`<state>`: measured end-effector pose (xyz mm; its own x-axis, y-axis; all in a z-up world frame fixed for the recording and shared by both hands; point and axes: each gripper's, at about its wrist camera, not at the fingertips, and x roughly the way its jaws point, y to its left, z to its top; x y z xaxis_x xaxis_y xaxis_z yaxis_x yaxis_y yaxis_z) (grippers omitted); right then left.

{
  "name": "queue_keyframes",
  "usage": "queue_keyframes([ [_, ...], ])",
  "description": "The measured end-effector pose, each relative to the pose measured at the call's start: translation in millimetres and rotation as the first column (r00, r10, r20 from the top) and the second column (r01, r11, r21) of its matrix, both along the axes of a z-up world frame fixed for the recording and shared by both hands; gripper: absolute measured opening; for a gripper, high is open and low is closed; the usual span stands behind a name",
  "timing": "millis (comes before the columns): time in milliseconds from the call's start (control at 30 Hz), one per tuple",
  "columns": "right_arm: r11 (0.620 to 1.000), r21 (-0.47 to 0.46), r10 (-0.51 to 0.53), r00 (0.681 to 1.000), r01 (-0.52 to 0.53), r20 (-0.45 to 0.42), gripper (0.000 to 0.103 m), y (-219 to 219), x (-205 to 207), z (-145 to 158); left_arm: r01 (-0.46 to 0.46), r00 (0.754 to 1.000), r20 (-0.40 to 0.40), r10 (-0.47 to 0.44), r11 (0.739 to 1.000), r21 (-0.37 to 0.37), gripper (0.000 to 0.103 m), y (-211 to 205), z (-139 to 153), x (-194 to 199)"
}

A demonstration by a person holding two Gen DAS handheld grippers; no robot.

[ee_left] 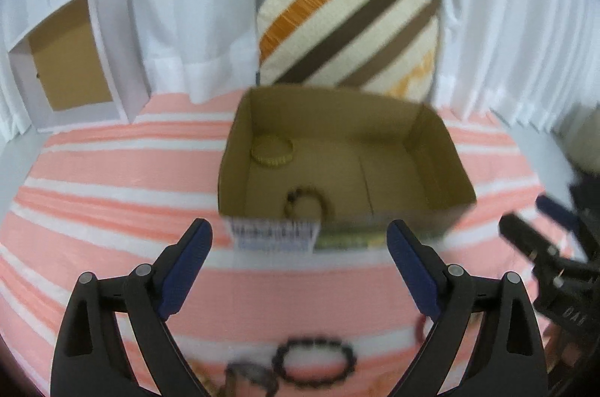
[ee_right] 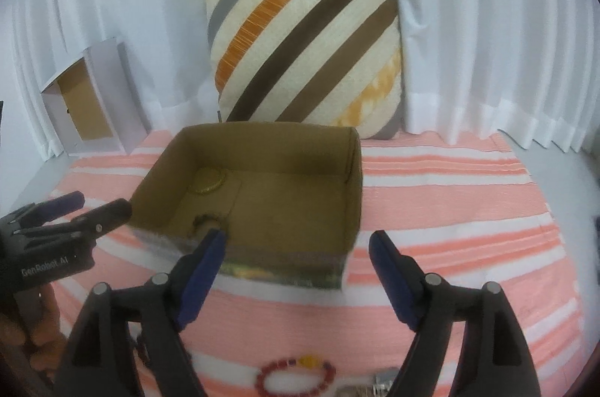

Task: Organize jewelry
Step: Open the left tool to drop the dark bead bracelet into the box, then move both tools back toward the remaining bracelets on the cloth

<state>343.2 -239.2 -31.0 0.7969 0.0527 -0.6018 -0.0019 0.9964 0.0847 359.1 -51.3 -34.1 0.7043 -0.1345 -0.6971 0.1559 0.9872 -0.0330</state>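
Note:
An open cardboard box [ee_left: 442,149] [ee_right: 352,179] stands on the striped cloth. Inside it lie a gold bangle [ee_left: 272,150] [ee_right: 207,181] and a dark beaded bracelet [ee_left: 304,202] [ee_right: 204,221]. My left gripper [ee_left: 298,235] is open and empty, just short of the box's near wall. Below it on the cloth lie a black beaded bracelet [ee_left: 315,359] and a blurred dark piece [ee_left: 251,374]. My right gripper [ee_right: 298,243] is open and empty near the box front. A red beaded bracelet [ee_right: 294,376] lies below it.
A pink-and-white striped cloth [ee_left: 112,194] [ee_right: 468,209] covers the surface. A striped cushion [ee_left: 348,11] [ee_right: 303,48] leans on white curtains behind the box. A white box lid [ee_left: 75,56] [ee_right: 90,101] stands at back left. The other gripper shows at each view's side [ee_left: 543,247] [ee_right: 67,228].

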Motion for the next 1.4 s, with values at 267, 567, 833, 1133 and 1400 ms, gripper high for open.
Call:
queue_keyframes([
  [267, 0.999, -0.039, -0.02, 0.999, 0.021, 0.037, 0.09, 8, -68, 4, -0.015, 0.999, 0.039, 0.015, 1.0, 0.009, 0.102, 9, -1, -76],
  [567, 0.997, -0.072, -0.005, 0.999, 0.008, 0.044, 0.09, 19, -128, 4, 0.008, 0.999, 0.049, -0.009, 1.0, 0.008, 0.102, 13, -4, -136],
  [833, 0.997, -0.079, -0.007, 0.999, 0.01, 0.034, 0.09, 21, -173, -9, 0.013, 1.0, 0.001, -0.013, 0.999, 0.043, 0.102, 39, -31, -184],
  [1133, 0.999, -0.038, 0.036, 0.999, -0.037, -0.024, 0.09, 28, -223, -55, -0.007, 0.996, -0.086, 0.011, 0.999, 0.051, 0.102, 77, -84, -233],
  [1400, 0.984, 0.002, 0.176, 0.977, -0.177, -0.125, 0.09, 64, -232, -114, -0.051, 0.992, -0.114, 0.057, 0.997, 0.049, 0.102, 92, -108, -223],
])
